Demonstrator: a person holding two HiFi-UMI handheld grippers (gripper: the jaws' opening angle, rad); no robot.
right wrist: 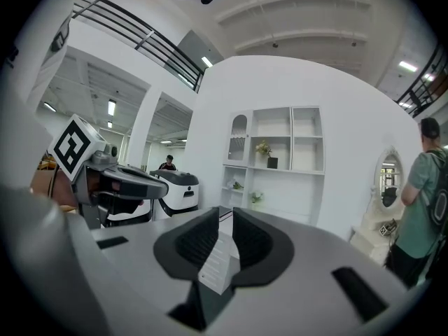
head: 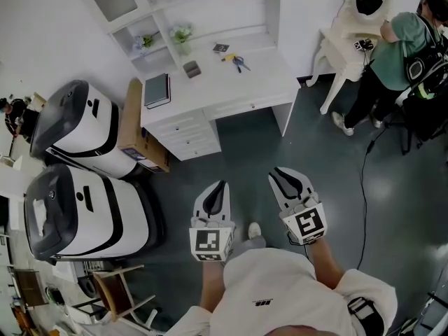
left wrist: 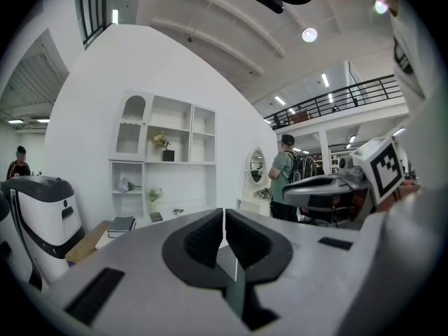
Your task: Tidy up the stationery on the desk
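The white desk [head: 259, 75] stands far ahead of me across the dark floor. On it lie a dark notebook [head: 157, 89], a small grey box [head: 191, 68], blue-handled scissors [head: 239, 63] and a small marker card [head: 221, 47]. My left gripper [head: 223, 184] and right gripper [head: 278, 171] hang side by side over the floor, well short of the desk. In the left gripper view the left gripper [left wrist: 224, 213] has its jaws together with nothing between them, and the notebook [left wrist: 120, 223] shows far off. The right gripper [right wrist: 224, 214] is likewise shut and holds nothing.
Two big white-and-black machines [head: 84, 124] [head: 77, 215] stand at the left, a cardboard box [head: 137, 128] between them and the desk. A person in a green shirt [head: 399, 47] stands by a white vanity table [head: 350, 37] at the right. A cable [head: 364, 187] crosses the floor.
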